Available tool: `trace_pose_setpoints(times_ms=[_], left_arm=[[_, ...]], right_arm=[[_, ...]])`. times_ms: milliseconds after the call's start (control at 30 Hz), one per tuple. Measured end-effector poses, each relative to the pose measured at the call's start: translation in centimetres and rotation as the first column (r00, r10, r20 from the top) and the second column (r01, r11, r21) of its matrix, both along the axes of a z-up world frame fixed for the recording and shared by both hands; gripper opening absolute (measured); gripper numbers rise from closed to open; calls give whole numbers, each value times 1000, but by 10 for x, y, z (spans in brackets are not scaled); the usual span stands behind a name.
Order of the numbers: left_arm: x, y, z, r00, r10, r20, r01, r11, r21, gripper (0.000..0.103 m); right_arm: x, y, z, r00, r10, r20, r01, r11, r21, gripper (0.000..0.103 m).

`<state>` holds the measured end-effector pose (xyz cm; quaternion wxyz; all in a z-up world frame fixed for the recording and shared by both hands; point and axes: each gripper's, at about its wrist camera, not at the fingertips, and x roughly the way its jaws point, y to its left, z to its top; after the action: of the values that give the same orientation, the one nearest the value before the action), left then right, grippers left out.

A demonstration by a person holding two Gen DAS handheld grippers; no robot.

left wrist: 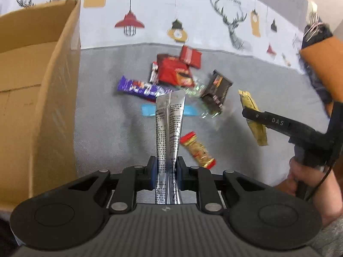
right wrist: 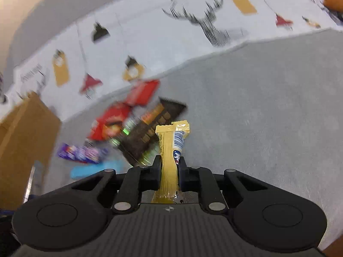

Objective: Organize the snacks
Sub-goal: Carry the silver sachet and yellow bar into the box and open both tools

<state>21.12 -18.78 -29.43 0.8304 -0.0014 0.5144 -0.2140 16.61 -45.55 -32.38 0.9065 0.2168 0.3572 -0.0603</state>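
Note:
My left gripper [left wrist: 166, 167] is shut on a silver foil snack packet [left wrist: 169, 128] and holds it above the grey surface. My right gripper [right wrist: 169, 166] is shut on a yellow snack bar [right wrist: 170, 147]; it also shows in the left wrist view [left wrist: 253, 115] at the right. A heap of snacks lies ahead: a purple bar [left wrist: 141, 87], red packets [left wrist: 175, 72], a dark brown packet [left wrist: 217, 90], a blue bar [left wrist: 148, 109] and a red-and-gold packet [left wrist: 198, 150]. The heap shows blurred in the right wrist view [right wrist: 120, 128].
An open cardboard box [left wrist: 36, 90] stands at the left, and shows at the left of the right wrist view [right wrist: 23, 145]. A patterned cloth with deer and lamps [left wrist: 193, 10] covers the back. An orange object [left wrist: 321, 64] is at the right edge.

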Motion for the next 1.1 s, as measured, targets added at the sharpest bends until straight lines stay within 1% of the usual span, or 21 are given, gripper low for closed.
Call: trace_pose_setpoints(times_ms=[133,200,233,300,367,467,567,633,733,800,867,900,1033,1100], left_arm=[[-11,-4,31,996,-15,88,15,1000,4,20],[-16,-2,46,991,-13,137,11,1000,13,20],[-18,0,52,988,-14,154,13,1000,9,20],[-23,6,64,981,-16,194,16,1000,5,20],[-26,16,76,974,-6,228,8,1000,-8,20],[-30,41,94,960,30,277,-14,998,-59,20],[-32,70,109,934,68,350,-40,995,-87,21],[-30,93,117,923,114,366,-75,990,-119,21],[-29,123,131,905,160,395,-102,981,-163,21],[-35,144,142,878,175,445,-95,976,-196,21],[-41,160,154,839,179,514,-75,973,-217,21],[-43,168,159,824,190,534,-74,970,-231,21],[-39,198,168,795,251,553,-99,952,-290,21],[-34,214,166,788,278,549,-113,942,-315,21]], right_arm=[[-25,9,28,995,45,93,-43,999,-28,15],[-35,15,36,990,77,118,-74,997,-33,16],[-39,18,38,988,80,131,-78,997,-21,16],[-40,24,44,985,98,144,-101,995,10,16],[-44,40,52,983,108,145,-106,994,-22,16],[-50,74,71,977,138,160,-137,990,-16,16],[-51,118,98,959,199,201,-196,980,-36,16],[-46,148,119,944,241,226,-235,970,-53,16],[-36,191,153,916,300,265,-290,954,-78,16],[-32,218,175,894,331,301,-317,943,-97,16],[-30,243,198,869,347,354,-324,938,-125,16],[-29,256,207,863,350,364,-319,937,-144,16],[-14,295,233,832,407,376,-361,913,-191,16],[-6,311,239,821,438,367,-385,898,-211,16]])
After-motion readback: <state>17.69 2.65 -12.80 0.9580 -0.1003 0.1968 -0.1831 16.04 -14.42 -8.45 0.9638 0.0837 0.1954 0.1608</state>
